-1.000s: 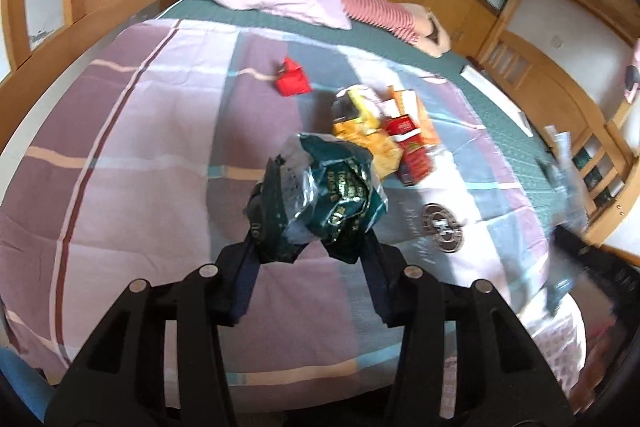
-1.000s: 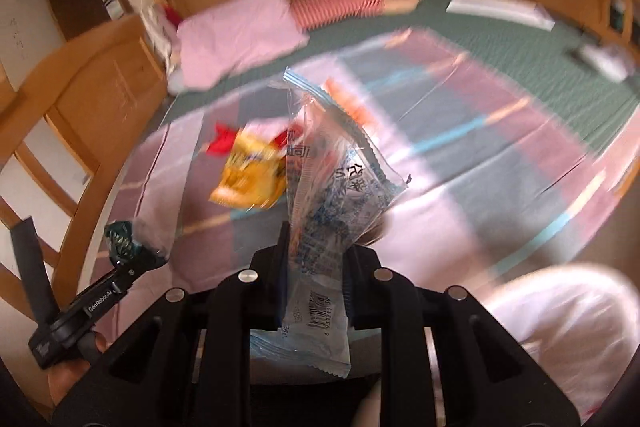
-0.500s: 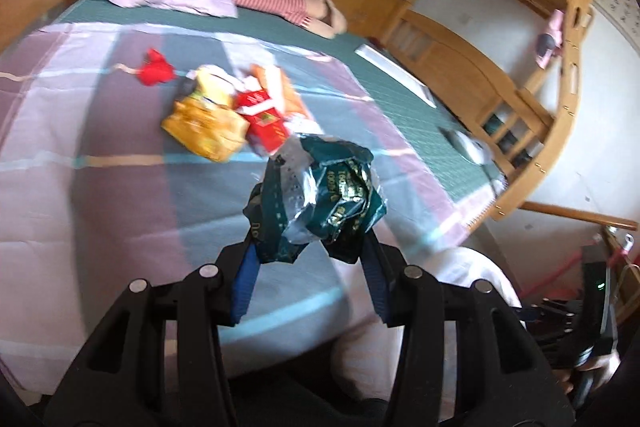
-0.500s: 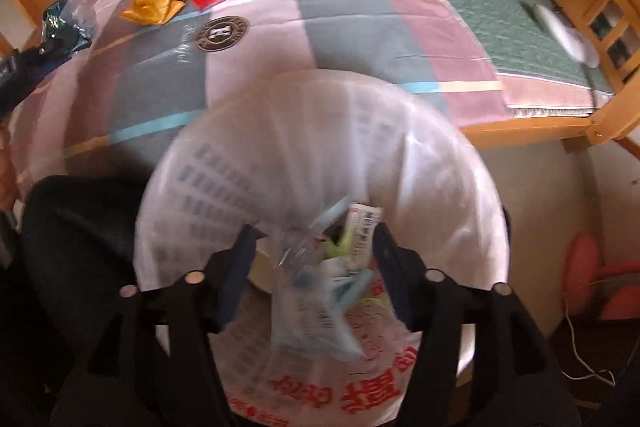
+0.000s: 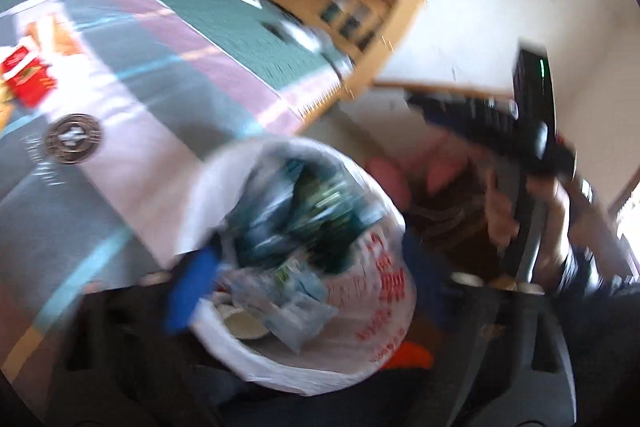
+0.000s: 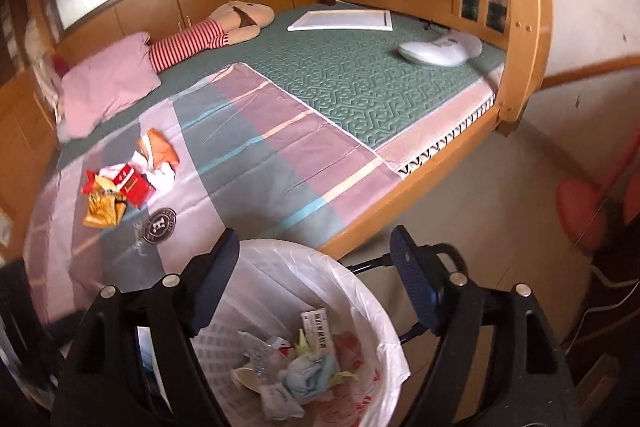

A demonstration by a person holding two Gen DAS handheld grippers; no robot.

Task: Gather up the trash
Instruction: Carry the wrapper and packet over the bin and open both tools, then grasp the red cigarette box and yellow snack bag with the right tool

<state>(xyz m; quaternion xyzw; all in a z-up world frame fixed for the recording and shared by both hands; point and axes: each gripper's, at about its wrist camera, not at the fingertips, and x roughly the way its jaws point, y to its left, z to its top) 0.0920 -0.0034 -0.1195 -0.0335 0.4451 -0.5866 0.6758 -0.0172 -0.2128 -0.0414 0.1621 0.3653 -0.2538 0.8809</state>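
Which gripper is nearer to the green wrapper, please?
Left gripper: wrapper is between its opening jaws over the bin; right gripper, also opening and empty, sits beyond the bin.

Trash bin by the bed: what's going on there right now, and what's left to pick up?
A person with a gripper in each hand is dropping litter into the bag-lined trash bin. The right gripper hangs over it, jaws opening and empty, a clear wrapper lying inside. The left gripper is opening too, with the dark green wrapper over the bin's mouth in a blurred view. A yellow packet, red packet and orange wrapper remain on the bedspread.
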